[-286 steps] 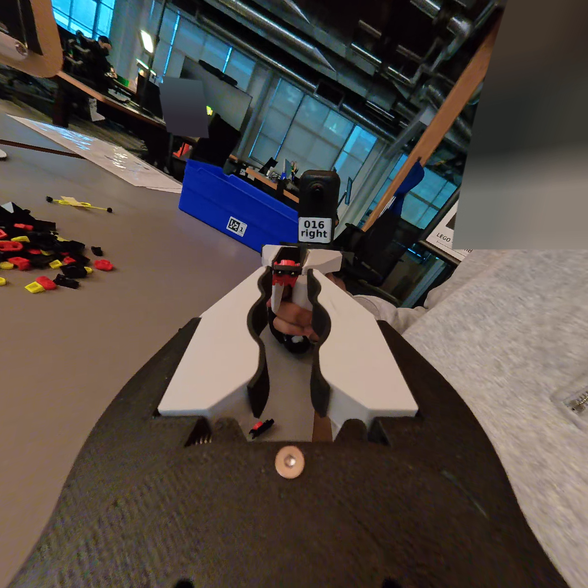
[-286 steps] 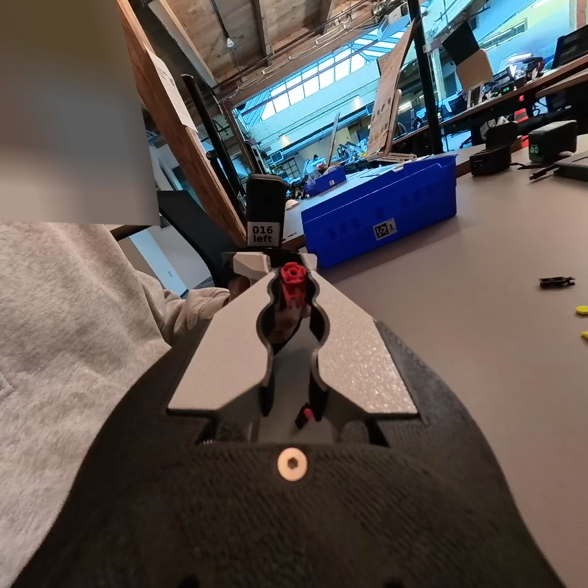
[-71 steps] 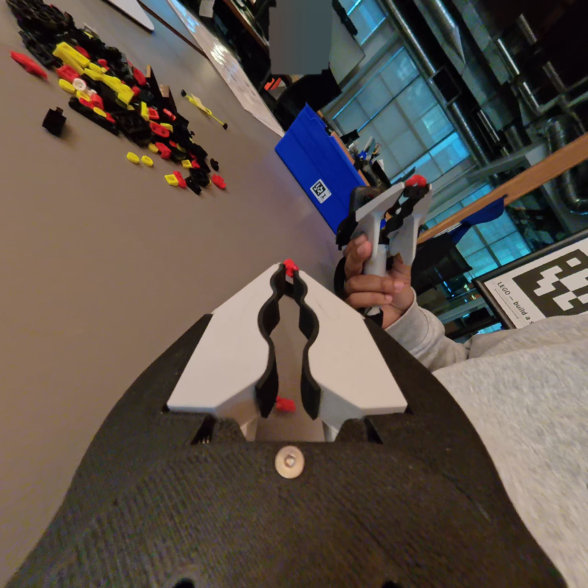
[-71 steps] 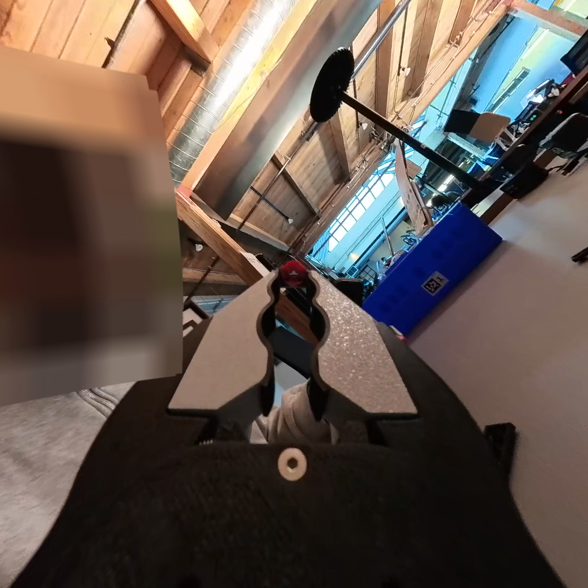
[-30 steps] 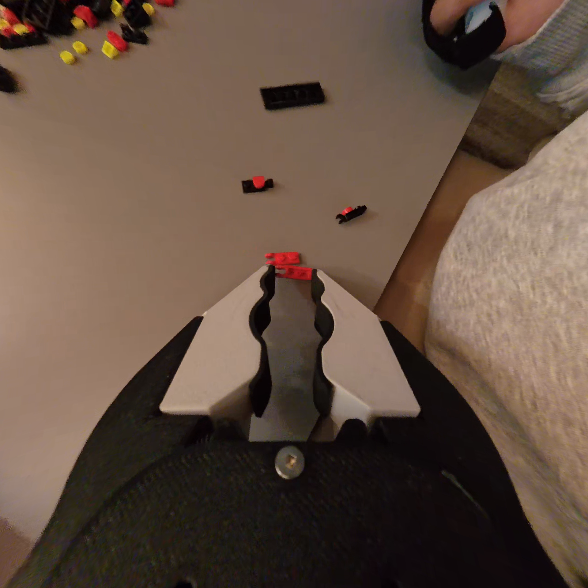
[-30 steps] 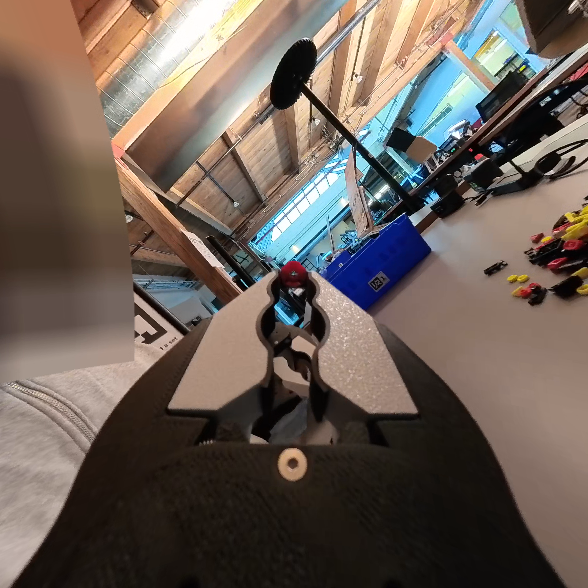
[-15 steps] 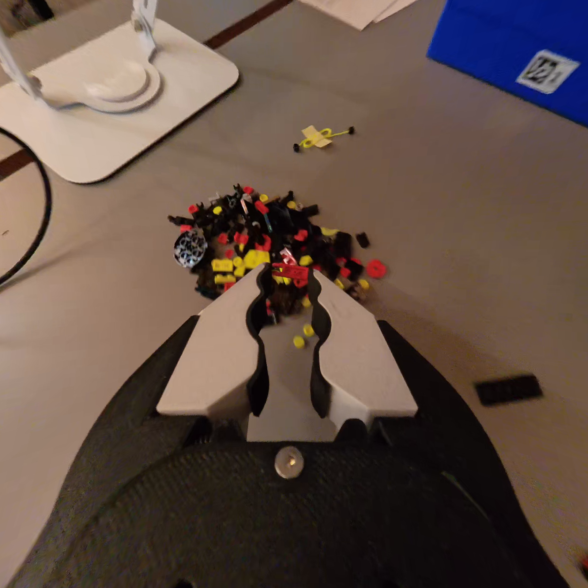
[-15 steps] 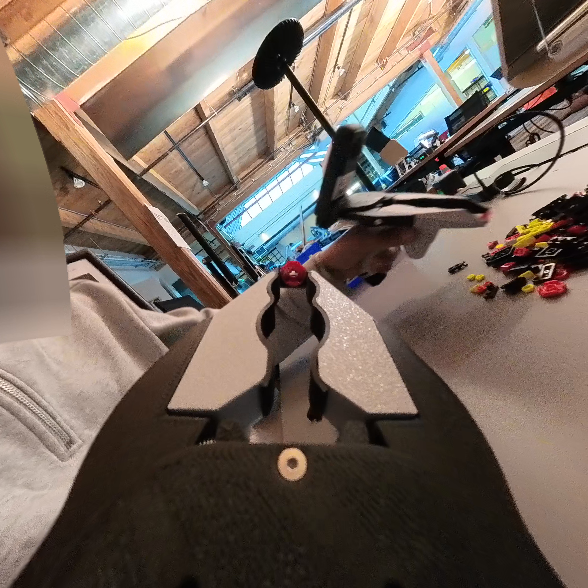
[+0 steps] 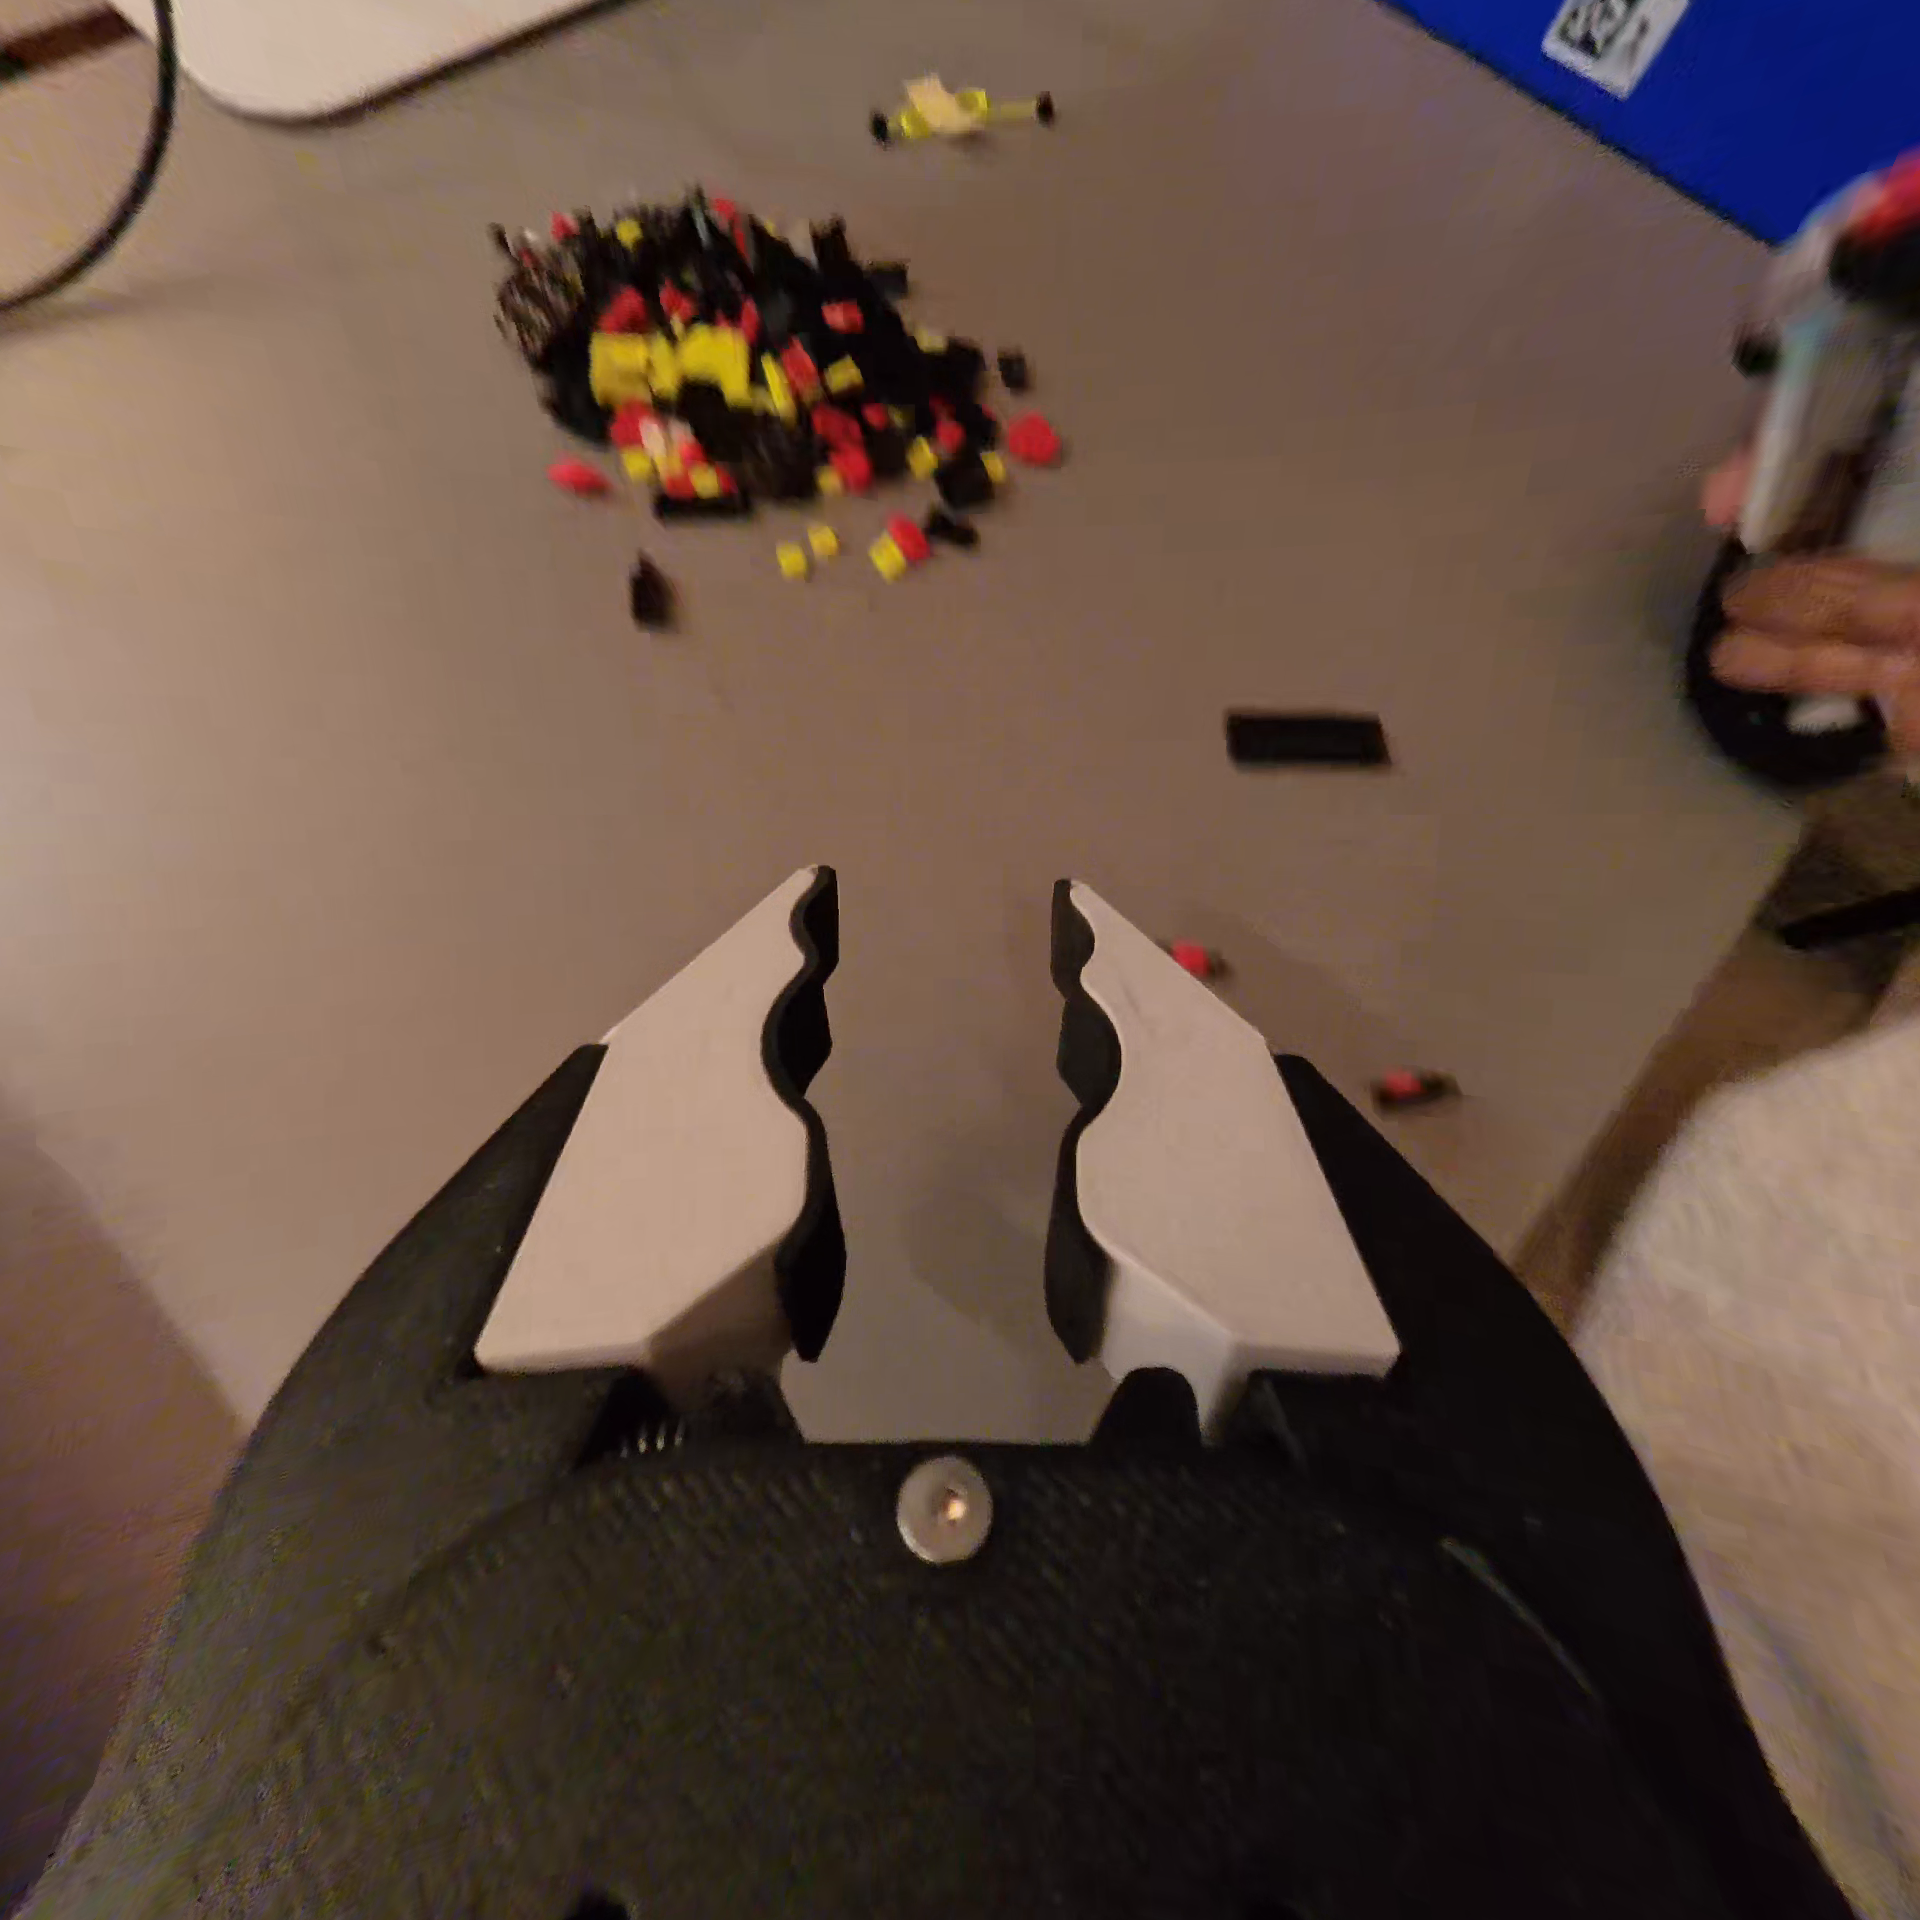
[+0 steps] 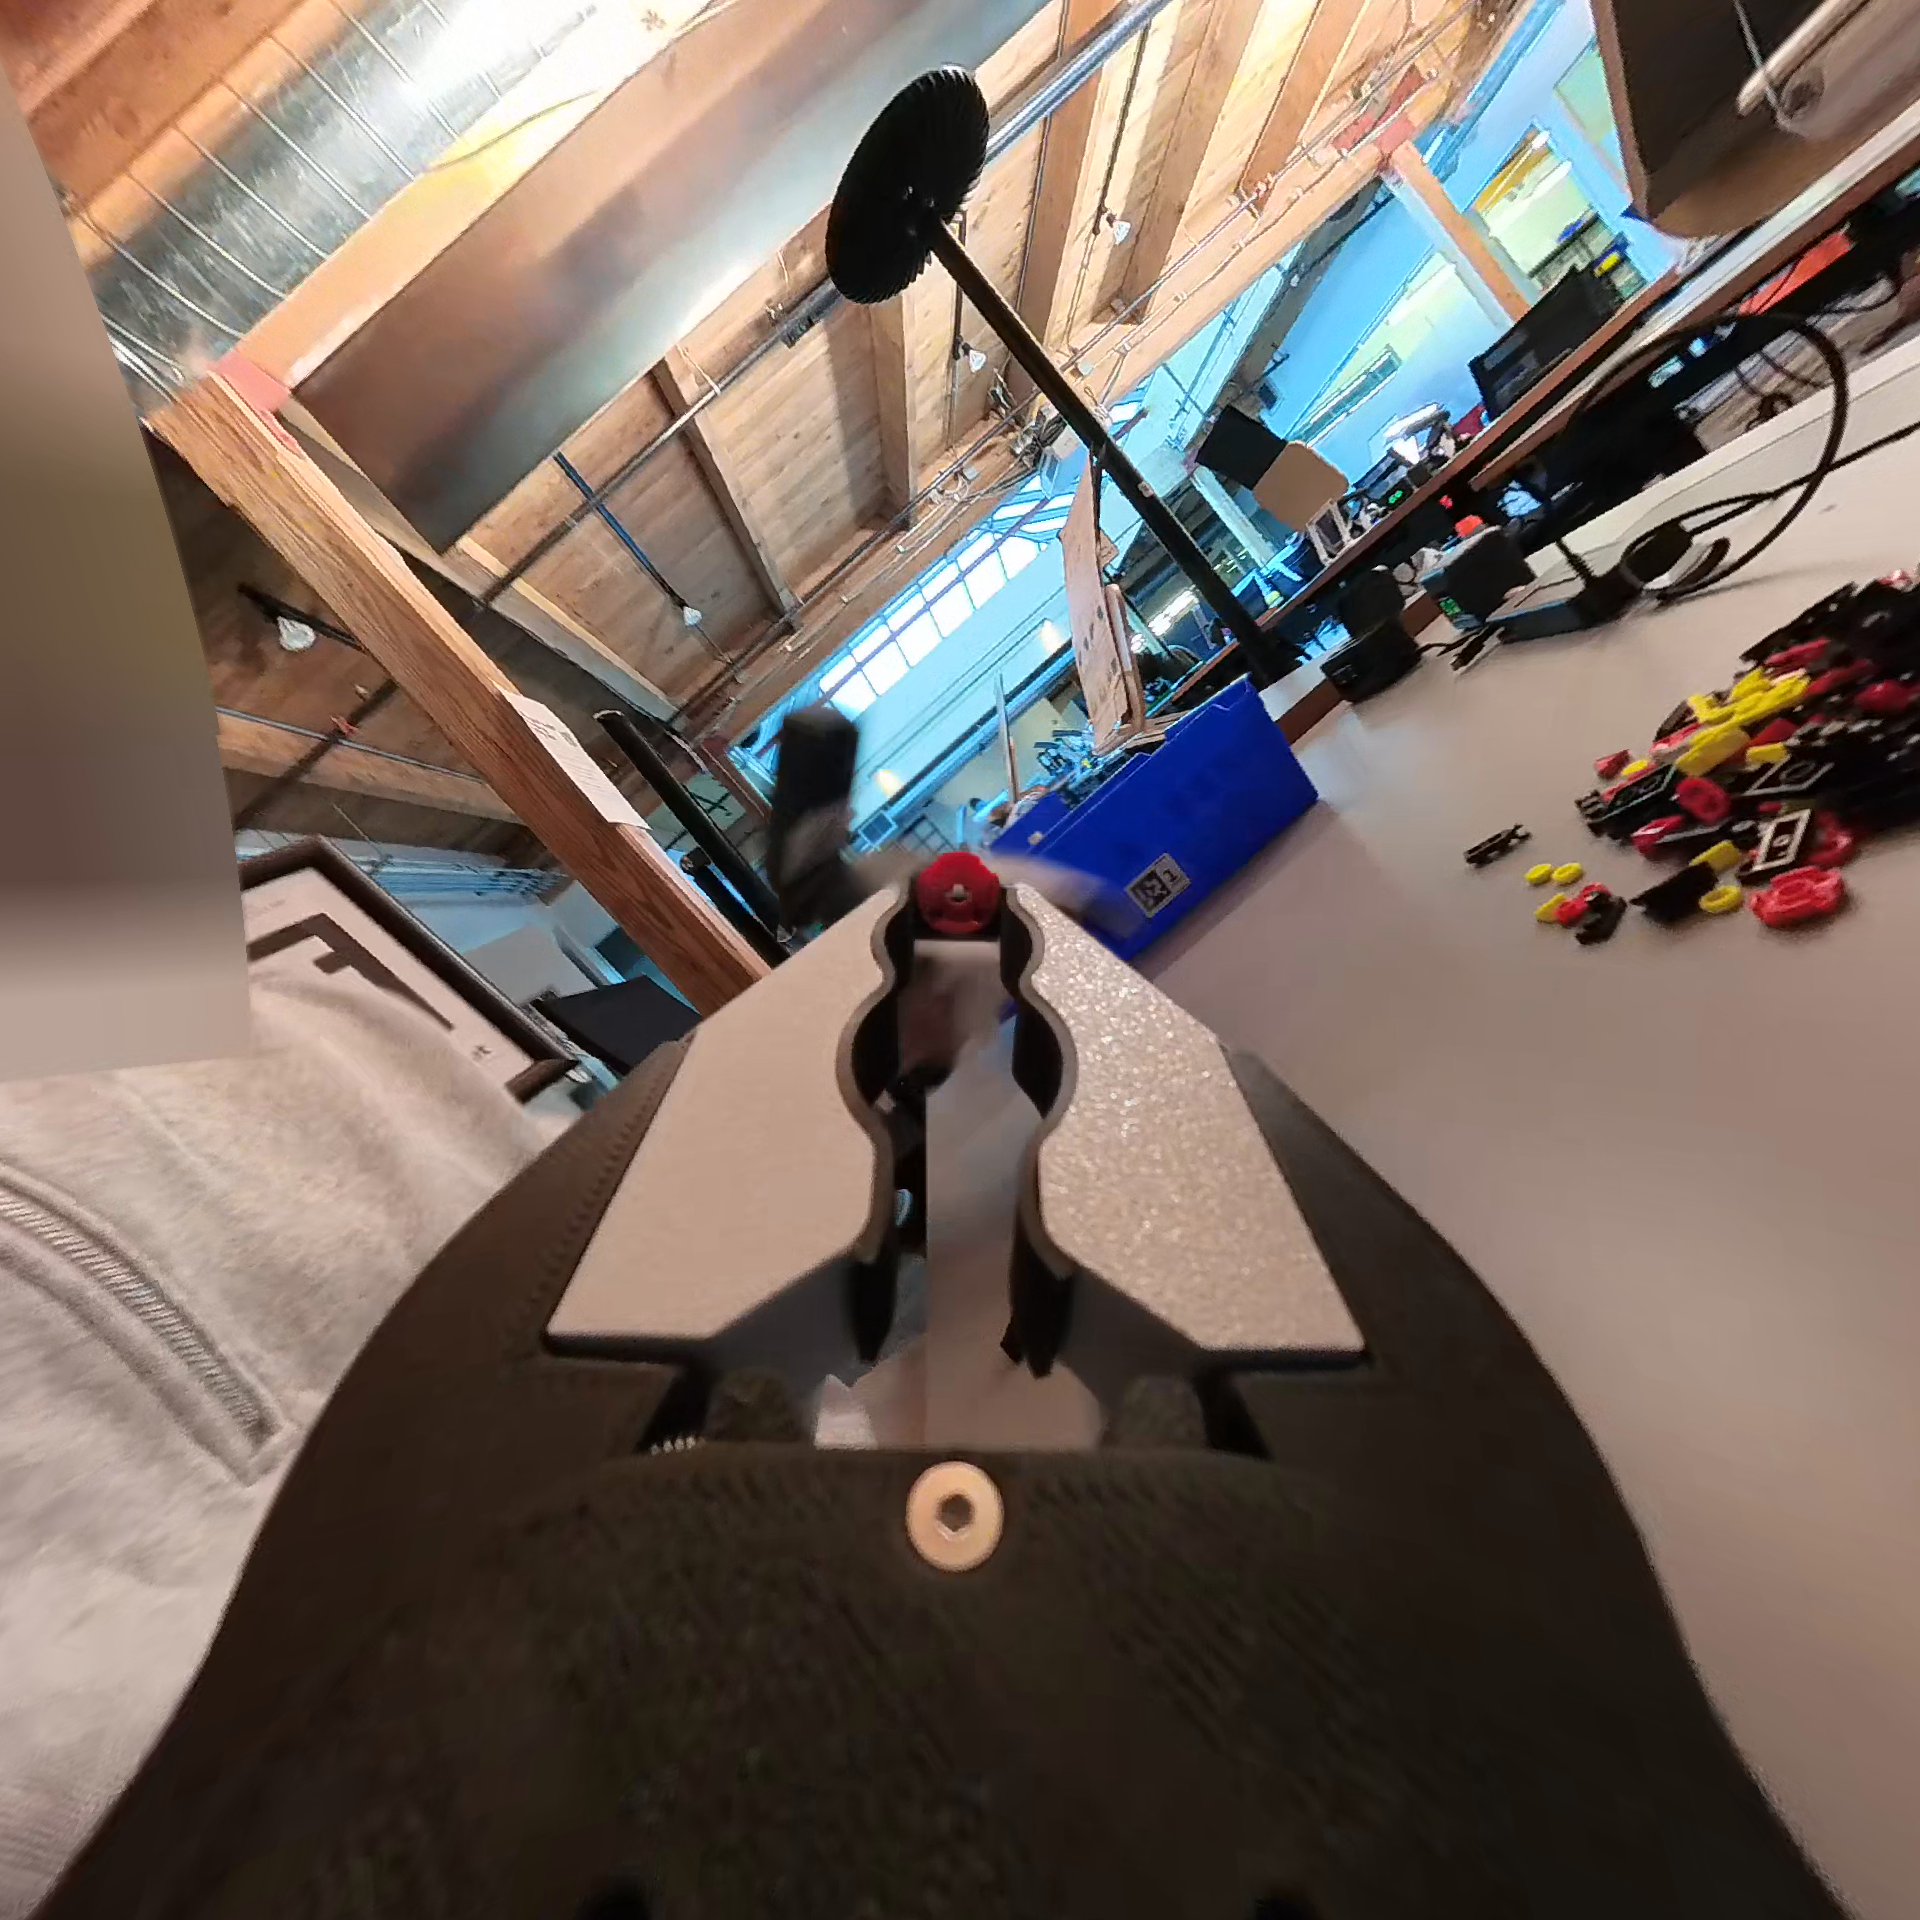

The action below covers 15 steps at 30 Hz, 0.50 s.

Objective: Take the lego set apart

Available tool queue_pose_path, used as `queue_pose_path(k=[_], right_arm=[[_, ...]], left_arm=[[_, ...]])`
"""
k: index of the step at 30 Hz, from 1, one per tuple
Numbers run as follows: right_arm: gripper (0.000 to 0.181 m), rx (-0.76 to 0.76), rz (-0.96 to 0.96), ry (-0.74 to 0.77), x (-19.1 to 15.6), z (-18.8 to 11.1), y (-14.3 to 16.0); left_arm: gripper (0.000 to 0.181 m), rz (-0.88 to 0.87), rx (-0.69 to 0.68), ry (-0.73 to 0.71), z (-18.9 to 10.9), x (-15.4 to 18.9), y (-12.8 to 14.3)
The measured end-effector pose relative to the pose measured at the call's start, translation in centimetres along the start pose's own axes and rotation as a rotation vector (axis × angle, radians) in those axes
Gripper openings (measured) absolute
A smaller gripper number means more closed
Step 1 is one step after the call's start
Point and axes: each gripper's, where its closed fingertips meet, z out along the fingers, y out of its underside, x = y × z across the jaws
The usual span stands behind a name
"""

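My left gripper (image 9: 940, 883) is open and empty, hovering over the grey table (image 9: 312, 831) short of a pile of black, red and yellow lego pieces (image 9: 769, 384). My right gripper (image 10: 956, 914) is shut on a small red lego piece (image 10: 956, 900) and points up and away from the table. It also shows blurred at the right edge of the left wrist view (image 9: 1870, 260), held by a hand (image 9: 1808, 634). The pile shows at the right in the right wrist view (image 10: 1766, 769).
A black lego plate (image 9: 1306, 739) and two small red-and-black bits (image 9: 1193, 956) (image 9: 1411, 1087) lie near the table's right edge. A blue bin (image 9: 1714, 94) stands at the back right, a white base (image 9: 364, 42) and a cable (image 9: 125, 156) at the back left. A grey sleeve (image 10: 156, 1247) is close by. The gap from one gripper's tips to the other's is roughly 20 cm.
My left gripper has opened and no longer holds the red piece it carried over the pile; it has drawn back from the pile. My right gripper stays shut on its red piece.
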Motion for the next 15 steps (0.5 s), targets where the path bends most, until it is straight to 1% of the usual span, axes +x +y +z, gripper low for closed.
queue_pose_path(k=[2,5,7,10,11,12,13,15], right_arm=[[0.013,-0.002,0.012,-0.004,0.1,0.1,0.1],[0.012,-0.008,0.024,-0.008,0.2,0.3,0.4],[0.013,-0.014,0.029,-0.01,0.2,0.4,0.6],[0.012,-0.021,0.015,-0.008,0.0,0.5,0.7],[0.012,-0.023,0.007,-0.005,-0.1,0.5,0.7],[0.012,-0.023,-0.001,-0.003,-0.2,0.4,0.7],[0.012,-0.021,-0.006,-0.001,-0.2,0.4,0.6],[0.012,-0.015,-0.006,-0.003,-0.4,0.3,0.5]], left_arm=[[0.039,-0.016,-0.012,-0.022,-1.7,1.7,2.8],[0.039,-0.025,-0.052,-0.024,-2.2,4.1,5.8],[0.039,-0.018,-0.056,-0.012,-1.7,5.5,6.5],[0.04,-0.031,-0.092,0.03,-0.2,6.9,7.2],[0.037,-0.026,-0.123,0.017,0.4,6.9,7.8],[0.031,-0.011,-0.155,-0.008,0.8,6.6,8.5],[0.021,0.002,-0.126,-0.039,0.8,6.2,8.1],[0.021,0.009,-0.135,-0.041,0.7,6.2,8.0]])
